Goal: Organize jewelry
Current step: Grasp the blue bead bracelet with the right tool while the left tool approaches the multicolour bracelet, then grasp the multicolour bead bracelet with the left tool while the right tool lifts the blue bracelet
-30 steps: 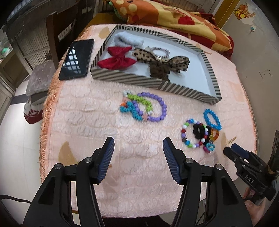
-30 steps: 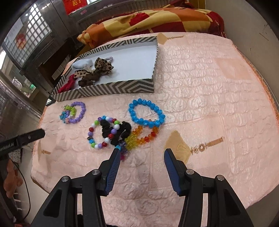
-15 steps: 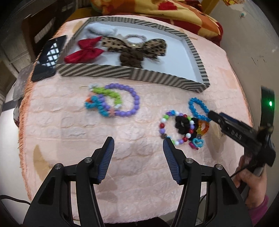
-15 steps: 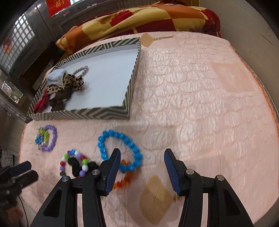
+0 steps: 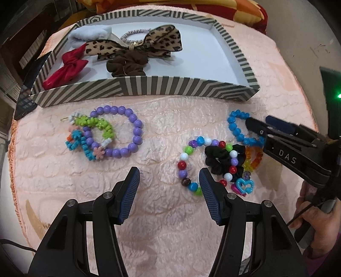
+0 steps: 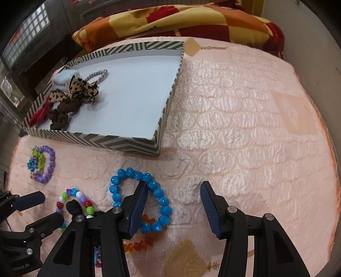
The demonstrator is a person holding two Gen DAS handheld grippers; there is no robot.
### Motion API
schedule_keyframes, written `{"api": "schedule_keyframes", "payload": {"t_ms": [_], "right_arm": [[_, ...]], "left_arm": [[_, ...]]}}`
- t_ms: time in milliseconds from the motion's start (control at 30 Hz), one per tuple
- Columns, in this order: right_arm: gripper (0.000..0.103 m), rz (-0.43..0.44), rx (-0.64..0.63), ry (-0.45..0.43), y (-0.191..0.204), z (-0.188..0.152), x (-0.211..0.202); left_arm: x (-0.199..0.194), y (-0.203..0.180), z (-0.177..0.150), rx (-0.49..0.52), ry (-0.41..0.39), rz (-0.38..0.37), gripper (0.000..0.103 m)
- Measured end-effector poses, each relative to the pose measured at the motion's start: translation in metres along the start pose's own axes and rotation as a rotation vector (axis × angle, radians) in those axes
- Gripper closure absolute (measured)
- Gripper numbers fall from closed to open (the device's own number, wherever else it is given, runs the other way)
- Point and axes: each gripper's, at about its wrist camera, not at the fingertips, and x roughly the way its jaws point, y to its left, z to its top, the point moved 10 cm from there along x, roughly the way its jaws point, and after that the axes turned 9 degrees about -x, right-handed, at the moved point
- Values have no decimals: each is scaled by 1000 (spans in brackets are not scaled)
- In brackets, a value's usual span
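Observation:
A striped tray [image 5: 170, 89] [image 6: 102, 141] holds a red bow [image 5: 68, 70], a leopard bow [image 5: 136, 45], a brown scrunchie [image 5: 125, 65] and a white one. On the pink cloth lie a purple bead bracelet [image 5: 134, 132] [image 6: 50, 164] with green and teal ones, a multicolour bead bracelet [image 5: 185, 162] [image 6: 74, 197] with a black scrunchie [image 5: 221, 159], an orange bracelet [image 6: 138, 243], and a blue bead bracelet [image 5: 236, 130] [image 6: 159, 198]. My left gripper [image 5: 169, 185] is open over the cloth beside the multicolour bracelet. My right gripper [image 6: 173, 202] is open, its left finger inside the blue bracelet's ring.
A dark phone [image 5: 25, 100] lies left of the tray. A red and yellow blanket [image 6: 181, 19] lies behind the tray. The cloth's right part [image 6: 245, 127] is bare. The table edge runs close at front and right.
Both grippers have moved forward and lower toward the bracelets. My right gripper has come over the blue bracelet. Both stay open.

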Motion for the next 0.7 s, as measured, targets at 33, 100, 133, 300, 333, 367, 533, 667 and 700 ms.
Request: {"api": "schedule_keyframes", "payload": {"t_ms": [33, 100, 133, 300, 333, 367, 533, 667, 700], "right_arm": [[56, -7, -14, -3, 1, 1, 0], [62, -8, -34, -18, 4, 1, 0], [65, -2, -32, -23, 4, 0, 0], [92, 3, -1, -49, -1, 1, -6], [92, 13, 9, -59, -1, 1, -9], [92, 21, 20, -66, -3, 1, -11], [92, 86, 79, -97, -4, 2, -29], [92, 120, 102, -125, -4, 3, -46], [92, 130, 110, -137, -3, 4, -51]], "left_arm": [[3, 0, 0, -3, 10, 2, 45], [9, -1, -1, -6, 22, 4, 46], [9, -1, 1, -6, 13, 6, 49], [11, 2, 11, 12, -14, 38, 92], [10, 2, 13, 13, -12, 26, 95], [10, 3, 15, 10, -5, 12, 95], [-12, 15, 22, 4, -12, -44, 95], [-38, 22, 29, 10, -49, -73, 95], [-45, 22, 29, 8, -57, -82, 95]]}}
